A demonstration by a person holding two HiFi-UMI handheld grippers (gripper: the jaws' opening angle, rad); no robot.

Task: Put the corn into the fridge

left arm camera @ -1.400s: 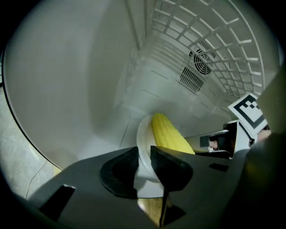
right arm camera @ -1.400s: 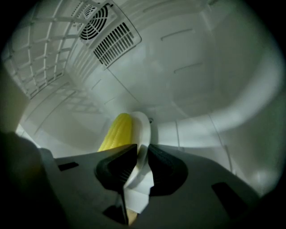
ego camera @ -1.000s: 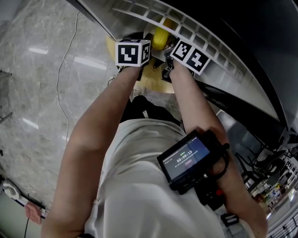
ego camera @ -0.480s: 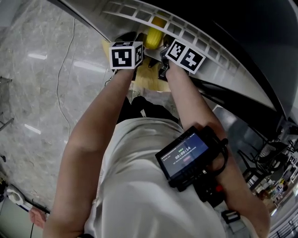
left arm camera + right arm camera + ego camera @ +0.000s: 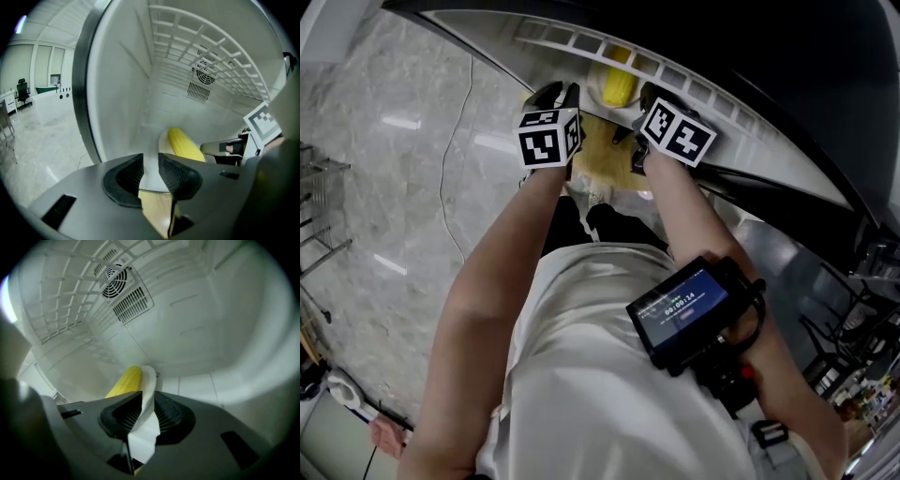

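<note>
Nearest to me, on my chest, a black monitor (image 5: 689, 309) shows a line of digits, too small to read surely. Further out, my left claw (image 5: 151, 171) and my right claw (image 5: 143, 416) each pinch one edge of the same white plate (image 5: 149, 378), left claw on the left edge and right claw on the right. Both pairs of jaws are pressed on the rim. The marker cube (image 5: 548, 139) on the left claw bears black-and-white squares, no letters. The corn (image 5: 185, 145) lies on the plate just beyond the jaws, between the two claws, inside the fridge (image 5: 122, 93). Far behind it, on the back wall, is a round fan grille (image 5: 115, 275), beside a white wire shelf (image 5: 187, 37).
</note>
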